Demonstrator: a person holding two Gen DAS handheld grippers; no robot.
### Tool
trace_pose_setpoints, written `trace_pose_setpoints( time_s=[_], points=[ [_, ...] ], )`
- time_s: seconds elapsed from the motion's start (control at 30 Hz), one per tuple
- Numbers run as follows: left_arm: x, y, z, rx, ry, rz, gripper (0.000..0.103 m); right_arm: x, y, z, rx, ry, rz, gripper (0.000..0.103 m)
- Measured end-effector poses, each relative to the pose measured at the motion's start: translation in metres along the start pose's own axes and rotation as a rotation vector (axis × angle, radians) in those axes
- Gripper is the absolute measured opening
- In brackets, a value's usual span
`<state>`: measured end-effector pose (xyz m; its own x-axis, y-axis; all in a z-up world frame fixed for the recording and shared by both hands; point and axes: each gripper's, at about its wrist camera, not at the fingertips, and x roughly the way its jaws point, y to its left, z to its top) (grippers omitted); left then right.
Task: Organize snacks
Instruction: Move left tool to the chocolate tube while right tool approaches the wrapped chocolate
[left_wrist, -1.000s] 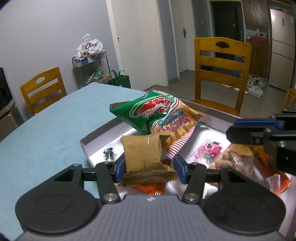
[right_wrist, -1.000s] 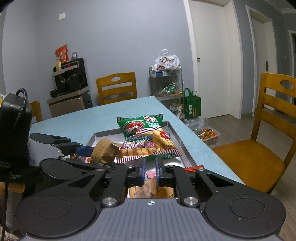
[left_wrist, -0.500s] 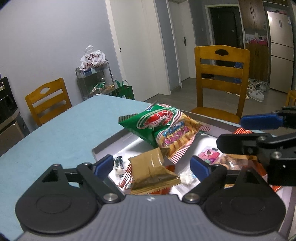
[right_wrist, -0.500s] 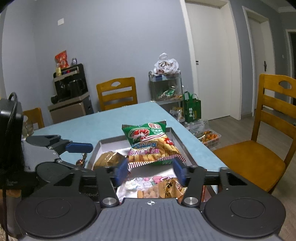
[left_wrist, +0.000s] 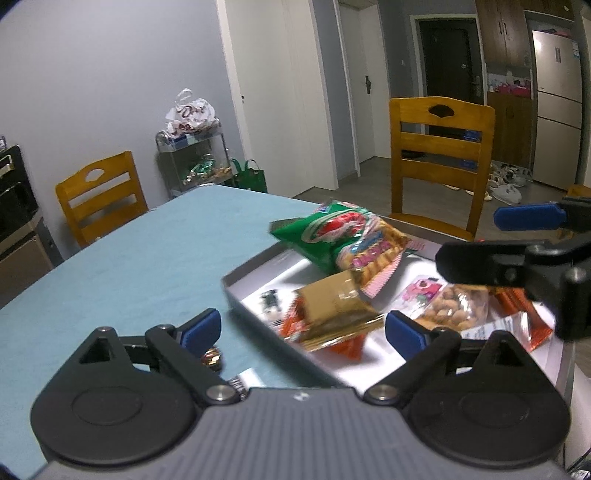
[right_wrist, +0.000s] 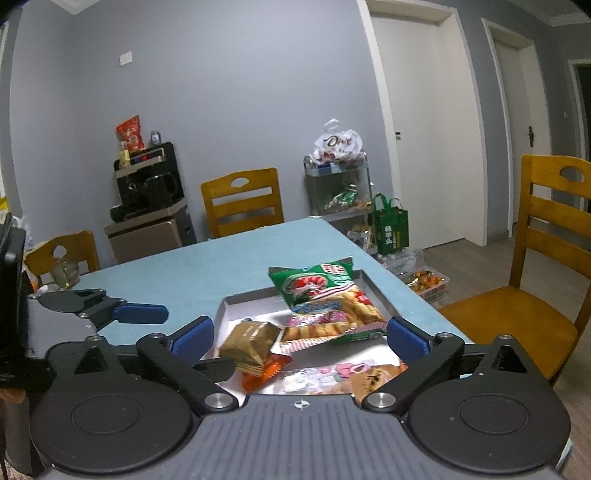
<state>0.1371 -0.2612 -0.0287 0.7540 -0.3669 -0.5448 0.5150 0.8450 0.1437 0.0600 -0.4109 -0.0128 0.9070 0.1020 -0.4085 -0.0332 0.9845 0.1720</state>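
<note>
Above tray (right_wrist: 373, 291), both claws agape

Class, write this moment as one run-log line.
left tool: opening, empty | right tool: opening, empty | brown packet: lying in tray | prawn cracker bag: in tray

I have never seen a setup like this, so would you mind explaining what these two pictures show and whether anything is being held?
There is no robot here: a person holds a two-finger gripper in each hand, and each gripper carries a wide-angle camera looking forward along its fingers. One picture comes from the left gripper, the other from the right gripper. Both face a metal tray on a blue table. In the tray lie a green bag of prawn crackers, a brown packet, a bag of nuts and a few small wrappers. Nothing is held: both grippers' jaws are opening, and the blue pads touch no snack.
</note>
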Motion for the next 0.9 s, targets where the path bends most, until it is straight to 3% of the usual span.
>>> trace_pose_setpoints(
  time_s=[0.67, 0.9],
  points=[
    [-0.059, 0.114, -0.044, -0.121, 0.002, 0.158, 0.098, 0.009, 0.067, 0.007, -0.081, 0.044, 0.061, 0.103],
    [-0.061, 0.151, -0.066, -0.189, 0.011, 0.105, 0.098, 0.013, 0.087, 0.006, -0.118, 0.062, 0.061, 0.103]
  ],
)
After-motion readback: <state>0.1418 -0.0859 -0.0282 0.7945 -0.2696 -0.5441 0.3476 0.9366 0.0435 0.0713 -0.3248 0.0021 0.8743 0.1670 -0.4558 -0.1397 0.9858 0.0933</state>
